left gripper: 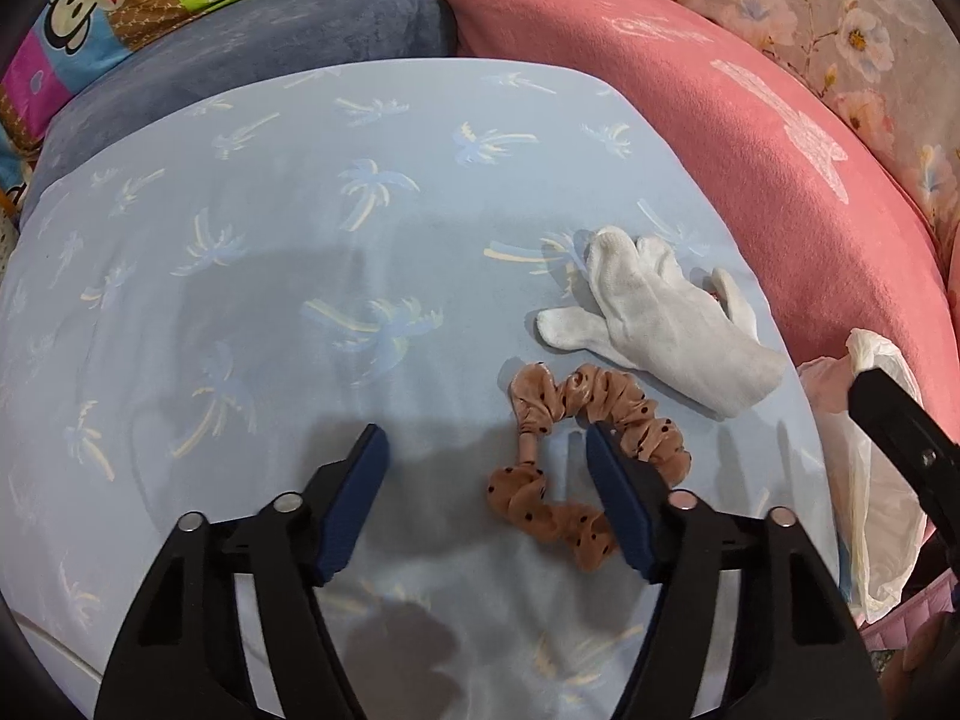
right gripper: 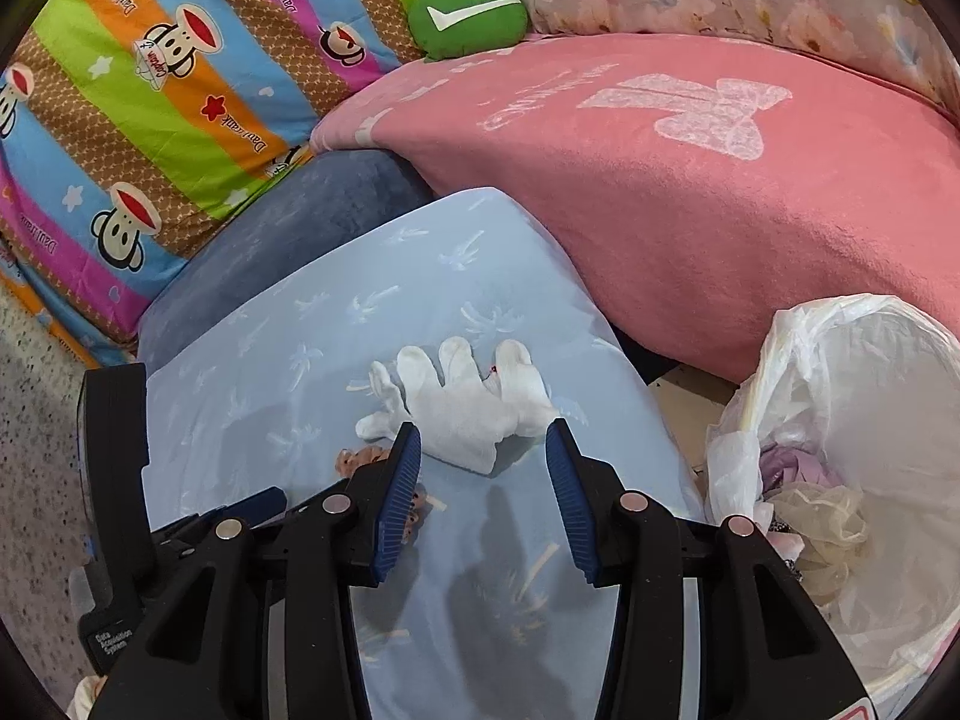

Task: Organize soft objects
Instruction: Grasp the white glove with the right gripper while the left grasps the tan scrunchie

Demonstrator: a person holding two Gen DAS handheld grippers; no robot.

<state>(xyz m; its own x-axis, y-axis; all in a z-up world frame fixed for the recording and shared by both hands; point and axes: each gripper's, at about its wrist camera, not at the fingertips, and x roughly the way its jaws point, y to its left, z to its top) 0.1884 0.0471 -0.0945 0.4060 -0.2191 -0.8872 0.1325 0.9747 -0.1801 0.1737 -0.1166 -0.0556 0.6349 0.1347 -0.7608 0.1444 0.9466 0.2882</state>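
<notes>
On the pale blue palm-print sheet (left gripper: 252, 276) lie a crumpled tan velvet scrunchie with dark dots (left gripper: 576, 456) and, just beyond it, a white knitted glove (left gripper: 666, 324), its fingers spread toward the pink fleece blanket (left gripper: 750, 138). The left claw (left gripper: 486, 450) hangs over the sheet with jaws apart and gripping nothing, its right blue pad overlapping the scrunchie's loop. The right claw (right gripper: 483, 441) is likewise parted and empty, aimed at the glove's cuff, with a white plastic bag-lined bin (right gripper: 858, 372) of soft items to its right.
</notes>
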